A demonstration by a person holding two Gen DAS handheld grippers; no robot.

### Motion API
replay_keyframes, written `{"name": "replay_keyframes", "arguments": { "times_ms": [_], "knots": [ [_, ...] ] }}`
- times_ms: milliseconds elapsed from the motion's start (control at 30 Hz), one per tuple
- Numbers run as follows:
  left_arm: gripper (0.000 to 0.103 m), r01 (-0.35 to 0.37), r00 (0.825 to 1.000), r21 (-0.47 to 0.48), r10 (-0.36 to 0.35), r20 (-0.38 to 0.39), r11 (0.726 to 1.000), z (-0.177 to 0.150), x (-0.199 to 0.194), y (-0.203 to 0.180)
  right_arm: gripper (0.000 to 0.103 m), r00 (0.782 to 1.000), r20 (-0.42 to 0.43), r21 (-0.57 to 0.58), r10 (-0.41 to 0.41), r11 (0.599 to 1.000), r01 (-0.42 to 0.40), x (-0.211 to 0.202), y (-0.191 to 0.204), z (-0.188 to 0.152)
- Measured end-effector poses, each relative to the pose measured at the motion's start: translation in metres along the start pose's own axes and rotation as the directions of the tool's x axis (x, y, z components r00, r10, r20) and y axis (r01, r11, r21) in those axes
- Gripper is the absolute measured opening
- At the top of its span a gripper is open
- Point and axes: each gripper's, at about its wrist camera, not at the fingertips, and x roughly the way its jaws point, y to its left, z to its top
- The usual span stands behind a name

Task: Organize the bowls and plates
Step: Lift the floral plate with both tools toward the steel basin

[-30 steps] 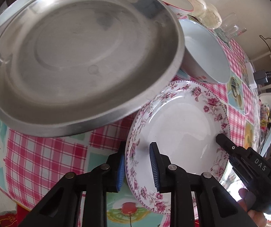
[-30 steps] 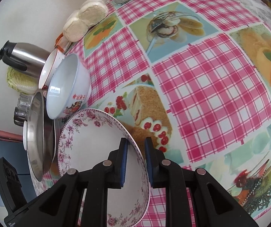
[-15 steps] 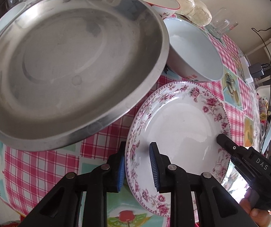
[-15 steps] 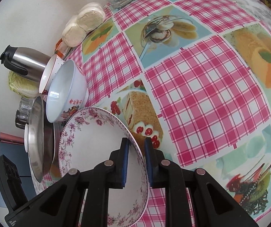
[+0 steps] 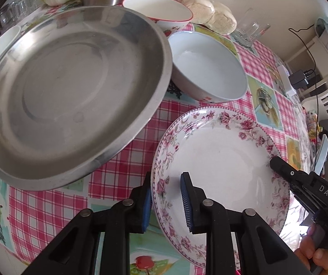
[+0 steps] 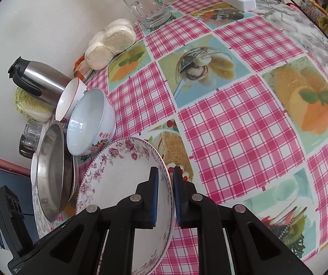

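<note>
A white plate with a pink flower rim (image 5: 223, 167) is held above the checked tablecloth by both grippers. My left gripper (image 5: 166, 201) is shut on its near rim. My right gripper (image 6: 165, 194) is shut on the opposite rim (image 6: 127, 183); it also shows in the left wrist view (image 5: 276, 162). A large steel plate (image 5: 72, 91) lies to the left on top of other plates. A pale blue bowl (image 5: 207, 68) stands behind the flowered plate, and a red-rimmed white bowl (image 5: 157, 9) behind that.
A steel flask (image 6: 37, 80), a cabbage (image 6: 31, 107), glass jars (image 6: 29, 137), bagged buns (image 6: 111, 43) and a glass mug (image 6: 147, 11) stand along the wall. A power strip (image 6: 237, 0) lies at the far table edge. The pink checked tablecloth (image 6: 244, 126) spreads to the right.
Both grippers have carried the flowered plate back and a little right, away from the steel plate. The steel plate and bowls now lie farther off in both views.
</note>
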Motion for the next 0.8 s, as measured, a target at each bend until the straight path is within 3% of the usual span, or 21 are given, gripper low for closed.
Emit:
{"name": "replay_keyframes", "arguments": {
  "times_ms": [467,800],
  "knots": [
    [0.026,0.052,0.998,0.069,-0.055,0.035,0.996,-0.001,-0.016,-0.021,0.014,0.996,0.085,0.003,-0.012,1.000,0.012,-0.034,-0.001,0.005],
    [0.026,0.071,0.987,0.092,-0.083,0.139,0.993,0.003,-0.044,-0.021,0.014,0.986,0.166,-0.046,0.006,0.999,0.002,-0.057,0.017,0.005]
  ]
}}
